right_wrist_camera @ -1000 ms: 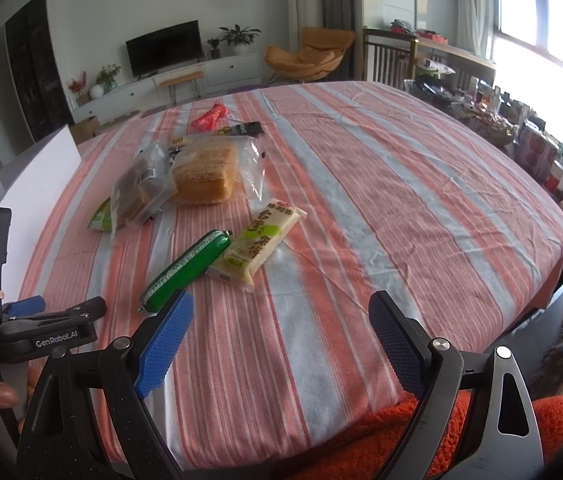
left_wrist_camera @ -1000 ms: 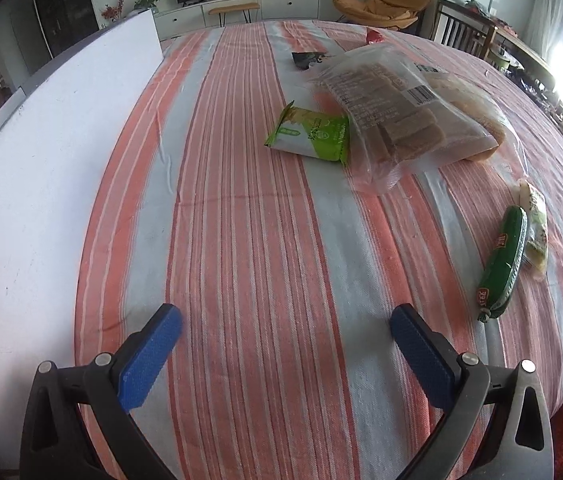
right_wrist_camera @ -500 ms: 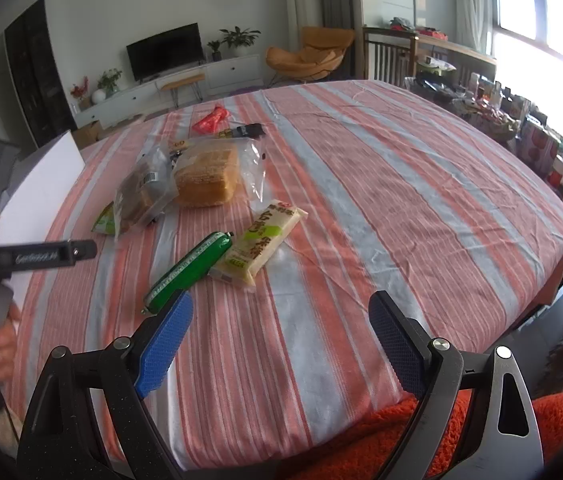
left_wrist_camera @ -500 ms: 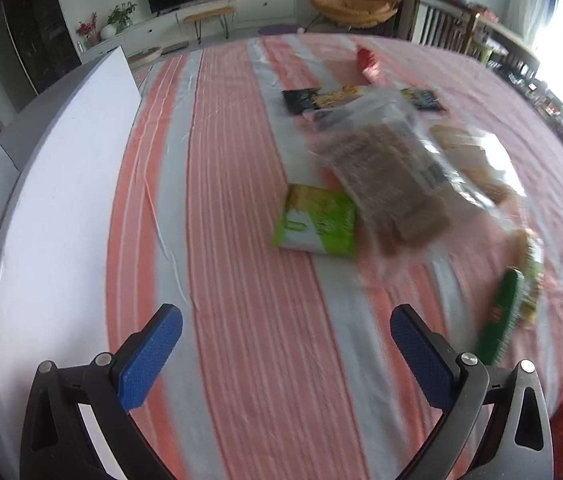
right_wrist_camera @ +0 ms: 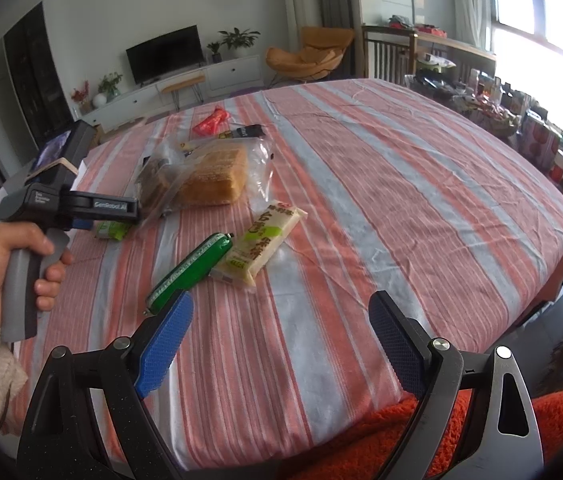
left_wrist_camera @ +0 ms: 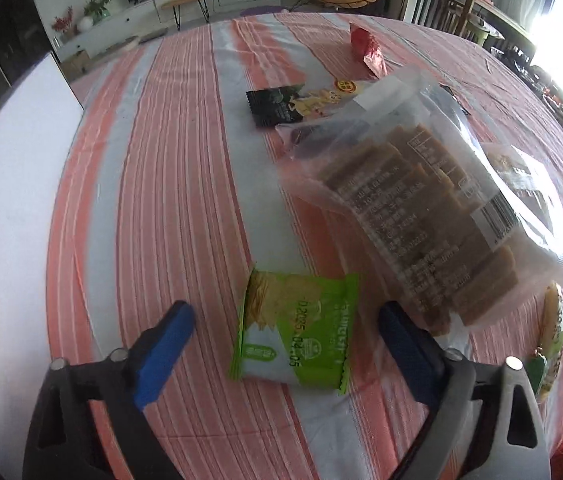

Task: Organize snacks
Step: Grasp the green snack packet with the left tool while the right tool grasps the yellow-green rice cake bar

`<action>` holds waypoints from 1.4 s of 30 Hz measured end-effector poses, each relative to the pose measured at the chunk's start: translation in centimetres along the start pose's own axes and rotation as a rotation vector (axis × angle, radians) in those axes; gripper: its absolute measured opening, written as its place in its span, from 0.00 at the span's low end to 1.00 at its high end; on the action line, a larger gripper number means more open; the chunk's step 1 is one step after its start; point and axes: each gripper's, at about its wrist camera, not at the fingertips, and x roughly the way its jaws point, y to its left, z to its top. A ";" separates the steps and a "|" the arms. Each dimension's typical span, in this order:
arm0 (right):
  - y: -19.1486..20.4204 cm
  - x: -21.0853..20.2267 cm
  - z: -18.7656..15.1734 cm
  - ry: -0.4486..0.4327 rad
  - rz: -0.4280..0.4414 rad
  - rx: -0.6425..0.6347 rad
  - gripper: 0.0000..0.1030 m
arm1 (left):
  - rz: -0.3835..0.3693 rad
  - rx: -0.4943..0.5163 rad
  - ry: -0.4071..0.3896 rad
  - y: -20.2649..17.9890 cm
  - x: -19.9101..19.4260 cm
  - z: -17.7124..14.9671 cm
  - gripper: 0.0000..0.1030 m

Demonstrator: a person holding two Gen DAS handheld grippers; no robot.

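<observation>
Here the left gripper [left_wrist_camera: 283,336] is spread wide, its blue pads flanking a green cracker packet [left_wrist_camera: 295,330] without touching it, near the desk's left edge. The right gripper [right_wrist_camera: 279,338] gapes equally wide, holding nothing, above the striped tablecloth [right_wrist_camera: 361,184] near the desk's front edge. A green sausage [right_wrist_camera: 189,270] lies just ahead.
</observation>
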 end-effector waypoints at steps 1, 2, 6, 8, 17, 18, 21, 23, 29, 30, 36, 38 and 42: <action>0.0 0.0 0.0 0.000 0.001 0.003 0.89 | -0.006 0.020 -0.013 -0.3 -0.4 -0.2 0.66; -0.1 0.0 0.0 0.001 0.003 0.008 0.89 | -0.010 0.037 -0.024 -0.6 -0.8 -0.5 0.50; -0.7 0.4 0.1 0.026 0.026 0.041 0.89 | 0.001 0.046 -0.022 -0.7 -2.0 -2.6 0.49; -1.6 0.8 0.1 0.046 0.047 0.084 0.89 | -0.005 0.041 -0.027 -0.4 -2.8 -4.3 0.49; -3.1 7.0 4.6 0.181 0.160 0.234 0.86 | -0.023 0.065 -0.055 0.5 -5.6 -10.4 0.49; -2.9 8.3 5.3 0.216 0.159 0.243 0.86 | -0.031 0.066 -0.057 0.4 -5.7 -10.6 0.49; -1.8 12.2 7.3 0.308 0.101 0.246 0.80 | -0.048 0.072 -0.061 0.1 -6.1 -11.1 0.49; -0.6 13.2 8.0 0.347 0.071 0.200 0.57 | -0.051 0.072 -0.069 0.1 -6.3 -11.1 0.49; -1.4 12.7 8.0 0.373 -0.011 0.096 0.29 | -0.068 0.059 -0.111 0.7 -7.7 -11.9 0.49; -3.0 12.4 8.1 0.376 -0.010 0.153 0.29 | -0.080 0.053 -0.120 0.8 -8.1 -11.9 0.49; -6.6 8.9 8.5 0.324 0.084 0.250 0.29 | -0.137 0.058 -0.202 0.4 -11.6 -11.6 0.49; -5.8 8.8 8.0 0.339 0.036 0.150 0.30 | -0.147 0.064 -0.217 0.2 -12.4 -11.5 0.49; -5.1 9.8 6.5 0.367 -0.043 0.053 0.36 | -0.160 0.064 -0.235 0.2 -13.7 -11.5 0.49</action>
